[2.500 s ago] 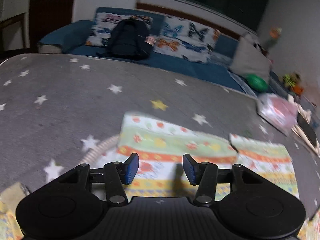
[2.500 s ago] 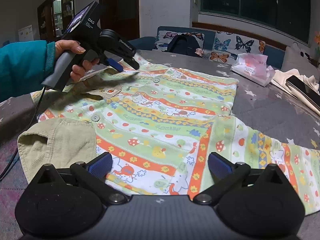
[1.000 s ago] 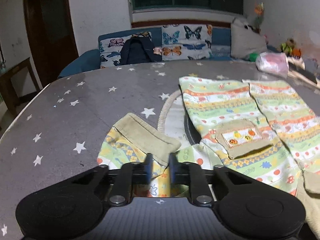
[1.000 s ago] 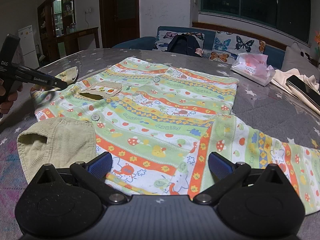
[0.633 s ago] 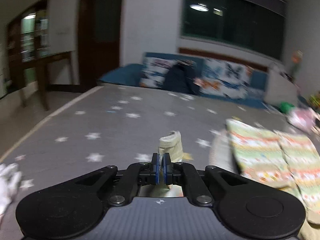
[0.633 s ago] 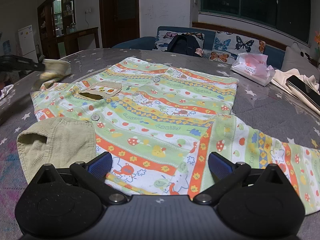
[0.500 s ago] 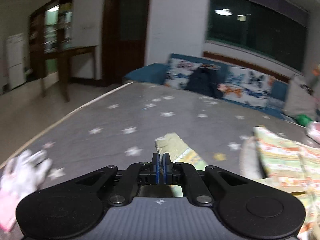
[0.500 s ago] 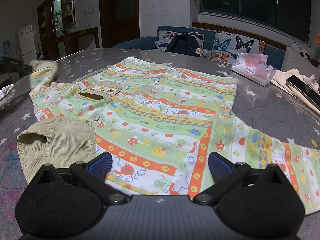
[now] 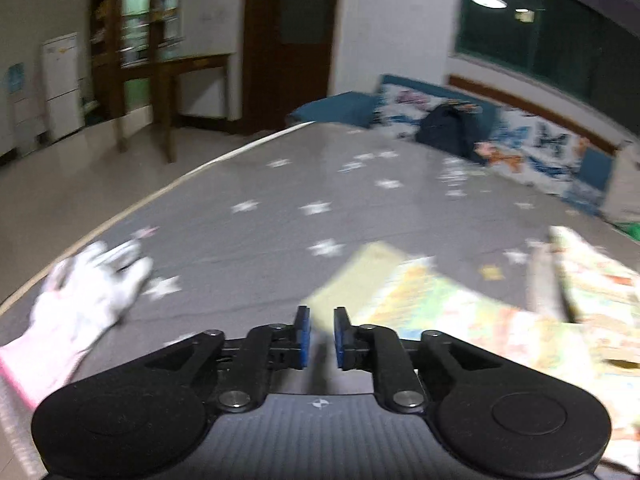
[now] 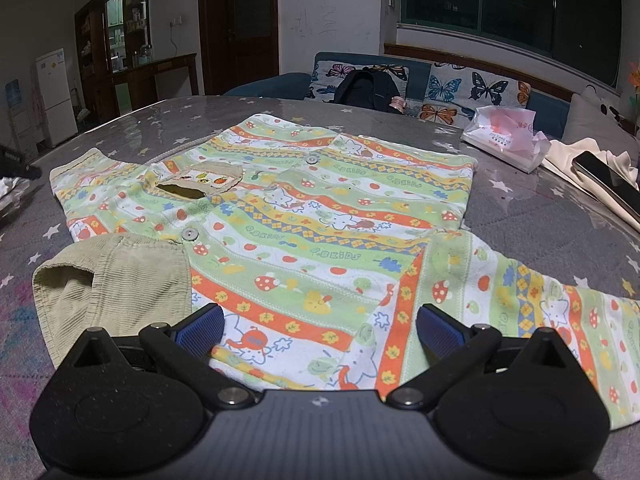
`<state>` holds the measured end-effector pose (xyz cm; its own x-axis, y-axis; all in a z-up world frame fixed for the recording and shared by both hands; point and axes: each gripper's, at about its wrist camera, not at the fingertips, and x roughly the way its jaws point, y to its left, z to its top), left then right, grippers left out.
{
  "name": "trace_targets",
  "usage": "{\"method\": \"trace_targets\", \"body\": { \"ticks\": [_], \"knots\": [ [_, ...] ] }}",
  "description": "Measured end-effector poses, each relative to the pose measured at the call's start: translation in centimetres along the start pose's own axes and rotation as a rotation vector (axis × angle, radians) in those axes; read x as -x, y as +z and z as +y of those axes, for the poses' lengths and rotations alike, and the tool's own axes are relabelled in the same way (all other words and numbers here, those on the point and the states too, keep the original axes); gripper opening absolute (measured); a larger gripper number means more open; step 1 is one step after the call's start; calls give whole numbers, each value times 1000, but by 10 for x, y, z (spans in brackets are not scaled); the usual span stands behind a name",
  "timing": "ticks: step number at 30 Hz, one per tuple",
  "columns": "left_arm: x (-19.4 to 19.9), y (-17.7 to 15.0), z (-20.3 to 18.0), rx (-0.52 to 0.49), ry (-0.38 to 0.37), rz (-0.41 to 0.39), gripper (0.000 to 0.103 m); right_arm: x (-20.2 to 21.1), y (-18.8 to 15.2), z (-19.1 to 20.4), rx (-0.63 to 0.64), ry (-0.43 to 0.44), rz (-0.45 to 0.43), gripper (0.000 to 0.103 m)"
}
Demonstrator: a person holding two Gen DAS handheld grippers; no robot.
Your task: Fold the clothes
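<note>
A child's striped, patterned shirt [image 10: 304,216] lies spread flat on the grey star-print table [image 10: 520,208], with its beige corduroy collar [image 10: 116,276] nearest the right wrist camera. One sleeve [image 10: 84,172] is stretched out to the left. Its beige cuff [image 9: 360,284] rests on the table just ahead of my left gripper [image 9: 319,336]. That gripper's jaws are opening, with a narrow gap and no cloth pressed between the pads. My right gripper [image 10: 319,328] hovers wide open over the shirt's near part, holding nothing.
A white glove [image 9: 88,288] lies near the table's left edge. A tissue packet [image 10: 504,136], a phone [image 10: 604,184] and white cloth [image 10: 576,152] sit at the right. Behind the table stands a blue sofa with a dark backpack [image 10: 366,86].
My left gripper, shut on the sleeve cuff, carried it out to the left. Its jaws have now parted and the sleeve lies flat on the table. The right gripper has not moved.
</note>
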<state>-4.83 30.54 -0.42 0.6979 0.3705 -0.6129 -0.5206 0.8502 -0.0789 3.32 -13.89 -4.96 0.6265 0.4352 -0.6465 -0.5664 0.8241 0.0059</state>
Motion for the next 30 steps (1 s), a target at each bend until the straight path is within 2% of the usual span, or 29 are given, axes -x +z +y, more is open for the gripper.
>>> {"method": "trace_targets", "body": {
  "ticks": [3, 6, 8, 13, 18, 21, 23, 30],
  "knots": [
    [2, 0, -29, -58, -70, 7, 32, 0, 0, 0, 0, 0, 0, 103],
    [0, -5, -56, -121, -101, 18, 43, 0, 0, 0, 0, 0, 0, 103],
    [-2, -10, -69, -162, -104, 21, 47, 0, 0, 0, 0, 0, 0, 103],
    [-14, -28, -84, -266, -46, 32, 49, 0, 0, 0, 0, 0, 0, 103],
    [-11, -40, -93, -385, 45, -47, 59, 0, 0, 0, 0, 0, 1, 103],
    [-11, -34, -92, -360, 46, -4, 61, 0, 0, 0, 0, 0, 3, 103],
    [-8, -30, -93, -326, 29, 22, 66, 0, 1, 0, 1, 0, 5, 103],
    [14, -27, -108, -286, -29, 19, 93, 7, 2, -1, -22, -19, 8, 103]
  ]
}}
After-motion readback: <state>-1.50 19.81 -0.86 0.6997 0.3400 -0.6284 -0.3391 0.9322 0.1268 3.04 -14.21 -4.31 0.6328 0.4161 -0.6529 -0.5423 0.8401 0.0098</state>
